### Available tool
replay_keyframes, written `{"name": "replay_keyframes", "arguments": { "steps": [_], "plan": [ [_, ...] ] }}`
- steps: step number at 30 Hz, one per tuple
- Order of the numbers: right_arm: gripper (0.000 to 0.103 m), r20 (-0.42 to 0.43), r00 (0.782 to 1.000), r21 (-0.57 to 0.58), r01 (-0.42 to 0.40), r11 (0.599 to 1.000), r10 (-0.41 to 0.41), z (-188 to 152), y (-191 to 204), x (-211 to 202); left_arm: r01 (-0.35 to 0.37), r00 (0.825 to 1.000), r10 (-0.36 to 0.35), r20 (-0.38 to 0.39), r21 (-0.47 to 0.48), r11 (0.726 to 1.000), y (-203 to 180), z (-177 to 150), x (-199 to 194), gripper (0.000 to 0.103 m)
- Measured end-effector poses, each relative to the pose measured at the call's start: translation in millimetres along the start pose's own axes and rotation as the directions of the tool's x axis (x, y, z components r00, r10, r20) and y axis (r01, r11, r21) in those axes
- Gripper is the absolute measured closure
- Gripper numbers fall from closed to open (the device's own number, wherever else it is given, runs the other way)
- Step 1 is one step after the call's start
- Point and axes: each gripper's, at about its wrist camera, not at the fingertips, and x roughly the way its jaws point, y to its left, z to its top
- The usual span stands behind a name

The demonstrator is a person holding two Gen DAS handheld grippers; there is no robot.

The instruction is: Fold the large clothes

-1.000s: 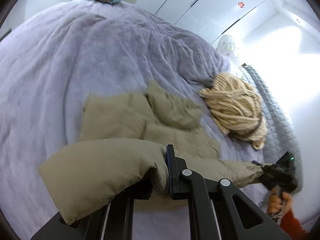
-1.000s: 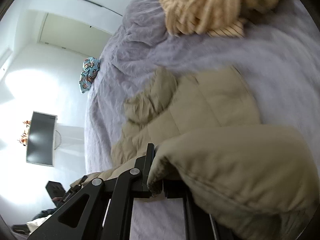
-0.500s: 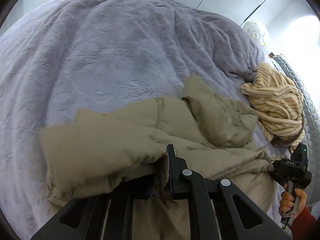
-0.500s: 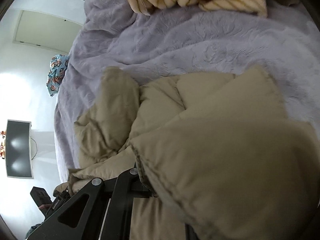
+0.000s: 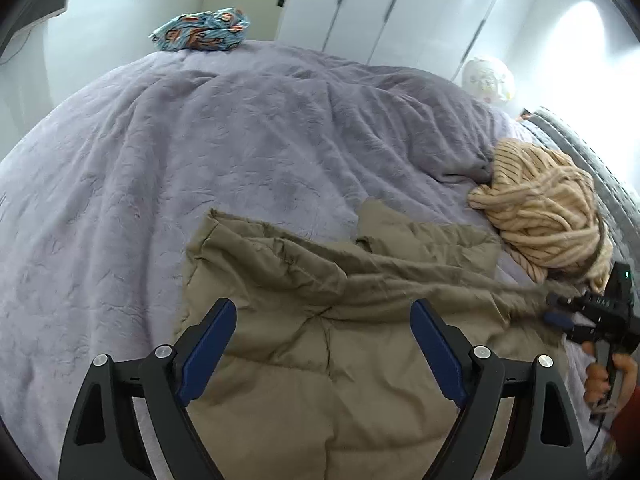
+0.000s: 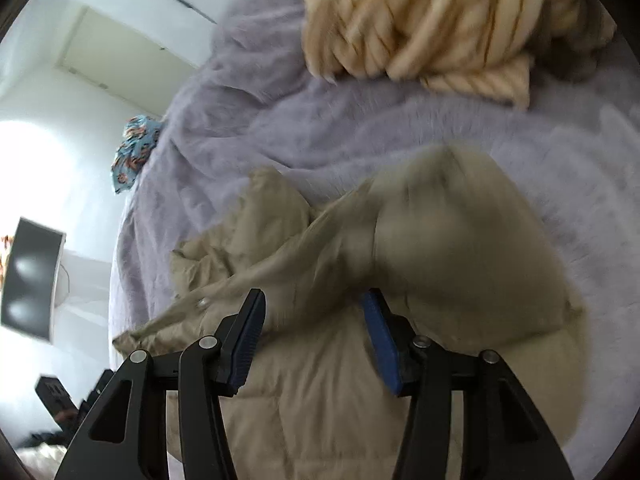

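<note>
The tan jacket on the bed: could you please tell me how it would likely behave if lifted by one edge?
The jacket would probably flop and sag, since it lies creased and folded over itself. Its puffy quilted panels suggest it is light for its bulk. It looks soft enough to drag across the blanket without snagging.

Below my left gripper [image 5: 322,344], the near part of the khaki jacket [image 5: 320,360] runs off the picture's lower edge. Ahead of my right gripper [image 6: 312,330], the jacket's raised fold is smeared with blur, and the striped cream garment [image 6: 432,20] beyond is cut by the top edge.
</note>
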Motion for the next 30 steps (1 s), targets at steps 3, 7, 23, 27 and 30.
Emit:
{"name": "replay_keyframes", "arguments": {
  "steps": [3,7,23,27,30],
  "plan": [
    [0.048,-0.005,0.999,-0.098,0.050,0.994,-0.051,-10,7,-6,-0.019,0.999,0.022,-0.046,0.061,0.998,0,-8,4,0.027],
    [0.047,0.068,0.979,-0.180,0.199,0.963,-0.190,-10,-1,-15,-0.077,0.994,0.080,-0.077,0.036,0.996,15,-13,17,0.027],
    [0.087,0.012,0.970,-0.015,0.241,0.970,-0.241,45,-68,13,-0.017,0.989,-0.006,-0.146,-0.152,0.988,64,23,78,0.081],
    [0.088,0.045,0.956,-0.019,0.292,0.956,-0.291,55,-61,27,-0.051,0.990,0.030,-0.139,-0.150,0.987,69,39,91,0.081],
    [0.087,0.033,0.940,-0.001,0.340,0.941,-0.339,58,-70,56,-0.124,0.983,0.104,-0.149,-0.131,0.984,70,41,120,0.081]
  ]
}}
